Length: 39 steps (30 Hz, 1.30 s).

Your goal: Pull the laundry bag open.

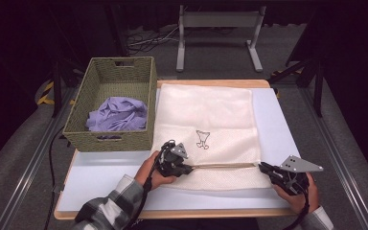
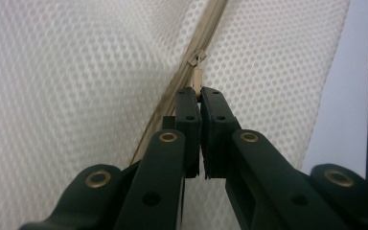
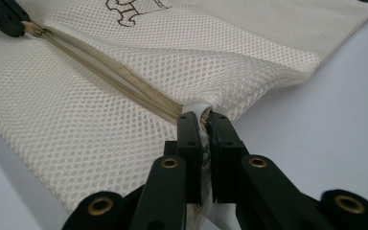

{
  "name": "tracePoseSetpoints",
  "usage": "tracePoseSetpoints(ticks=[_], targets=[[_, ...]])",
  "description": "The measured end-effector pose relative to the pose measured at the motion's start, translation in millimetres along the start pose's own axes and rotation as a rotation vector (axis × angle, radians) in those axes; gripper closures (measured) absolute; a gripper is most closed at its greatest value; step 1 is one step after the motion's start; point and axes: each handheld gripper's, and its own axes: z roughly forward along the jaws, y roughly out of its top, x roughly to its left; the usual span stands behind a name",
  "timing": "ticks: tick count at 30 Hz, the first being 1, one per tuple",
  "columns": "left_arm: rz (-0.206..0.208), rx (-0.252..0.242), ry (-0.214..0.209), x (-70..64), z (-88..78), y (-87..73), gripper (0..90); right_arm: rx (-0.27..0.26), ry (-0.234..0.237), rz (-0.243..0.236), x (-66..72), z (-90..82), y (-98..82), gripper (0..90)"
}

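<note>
Fingers (image 2: 191,108) of the left gripper (image 1: 175,160) pinch the tan zipper pull (image 2: 197,79) of a cream honeycomb-mesh laundry bag (image 1: 206,120) lying flat along the counter's (image 1: 275,115) front edge, while the right gripper (image 1: 278,175) clamps the bag's zipper-end corner (image 3: 199,109). A woven basket (image 1: 110,103) holding lilac cloth (image 1: 117,115) sits at the far-left corner.

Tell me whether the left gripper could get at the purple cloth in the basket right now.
Probably not yet: the left gripper is shut on the zipper pull. Once released, the basket is open-topped and the purple cloth lies exposed.
</note>
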Motion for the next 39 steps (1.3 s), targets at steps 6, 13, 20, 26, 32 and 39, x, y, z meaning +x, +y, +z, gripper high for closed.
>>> tracePoseSetpoints(ticks=[6, 13, 20, 26, 32, 39], targets=[[0.002, 0.000, 0.006, 3.0, -8.6, -11.7, 87.2, 0.000, 0.009, 0.005, -0.1, 0.9, 0.0, 85.3], [-0.034, -0.001, 0.041, 10.3, -23.1, -28.0, 87.2, 0.004, -0.009, 0.006, -1.3, 0.5, -0.3, 85.3], [-0.079, -0.013, 0.070, 19.0, -39.6, -51.8, 87.1, 0.010, -0.013, 0.009, -2.2, 1.4, -0.8, 85.3], [-0.110, -0.023, 0.110, 25.4, -58.1, -73.9, 87.1, 0.016, -0.019, 0.016, -2.7, 2.3, -1.0, 85.3], [-0.139, -0.041, 0.122, 28.9, -69.4, -90.0, 87.1, 0.019, -0.020, 0.018, -2.9, 3.4, -0.8, 85.3], [-0.156, -0.060, 0.133, 31.2, -79.5, -100.4, 87.1, 0.028, -0.025, 0.019, -2.9, 4.4, -0.9, 85.3]])
